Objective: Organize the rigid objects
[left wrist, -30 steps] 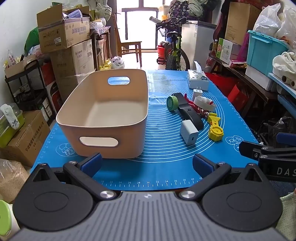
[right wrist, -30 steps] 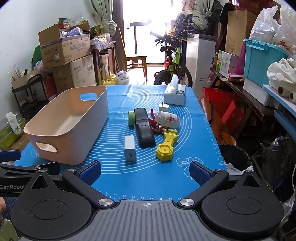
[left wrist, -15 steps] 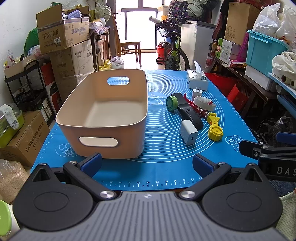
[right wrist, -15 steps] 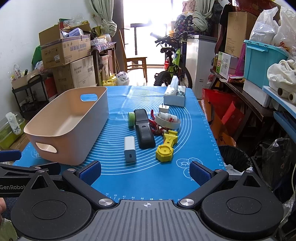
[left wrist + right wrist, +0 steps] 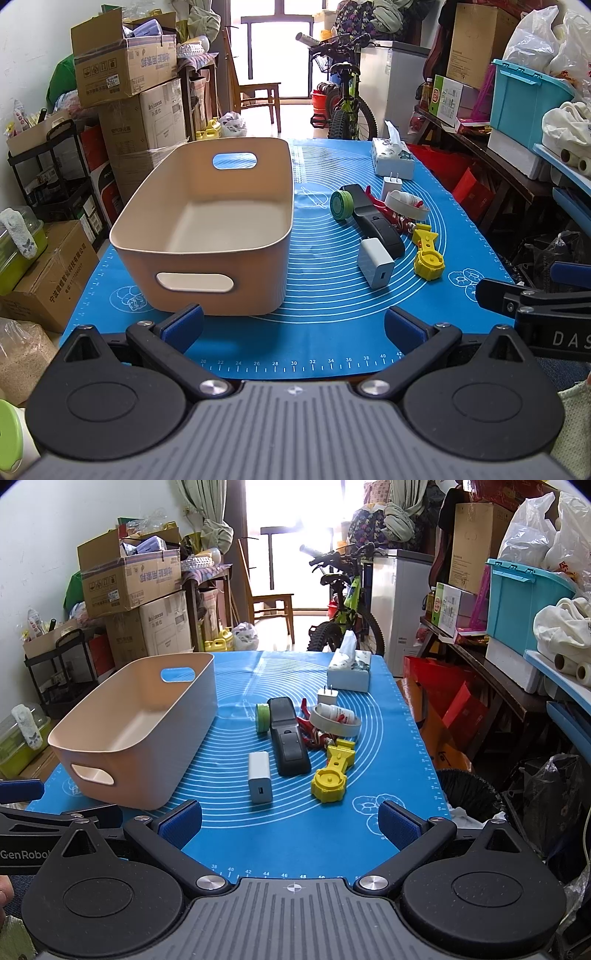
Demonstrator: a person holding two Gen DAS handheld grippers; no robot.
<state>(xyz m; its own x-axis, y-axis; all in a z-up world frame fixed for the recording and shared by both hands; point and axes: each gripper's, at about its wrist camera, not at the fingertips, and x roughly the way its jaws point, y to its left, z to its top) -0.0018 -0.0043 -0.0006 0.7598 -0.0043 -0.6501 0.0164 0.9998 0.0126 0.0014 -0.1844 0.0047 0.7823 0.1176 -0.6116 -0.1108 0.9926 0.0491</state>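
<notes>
An empty beige bin [image 5: 207, 236] [image 5: 140, 731] stands on the left of the blue mat [image 5: 325, 295]. Right of it lie a white charger block [image 5: 376, 262] [image 5: 259, 777], a black remote [image 5: 376, 225] [image 5: 289, 744], a green tape roll [image 5: 341, 205] [image 5: 263, 718], a yellow tool [image 5: 427, 254] [image 5: 330, 775], a white ring [image 5: 335, 720], a red item [image 5: 314, 731] and a small white plug [image 5: 327, 696]. My left gripper [image 5: 293, 326] is open at the mat's near edge, in front of the bin. My right gripper [image 5: 290, 821] is open, short of the charger and the yellow tool.
A tissue box [image 5: 349, 668] sits at the mat's far right. Cardboard boxes [image 5: 125, 74] stack on the left, a bicycle [image 5: 343, 605] stands behind the table, and shelves with a teal crate [image 5: 524, 602] run along the right. A black bin [image 5: 469, 794] sits by the table's right side.
Both grippers have held nearly still. The views shift only very slightly; nothing on the mat has moved.
</notes>
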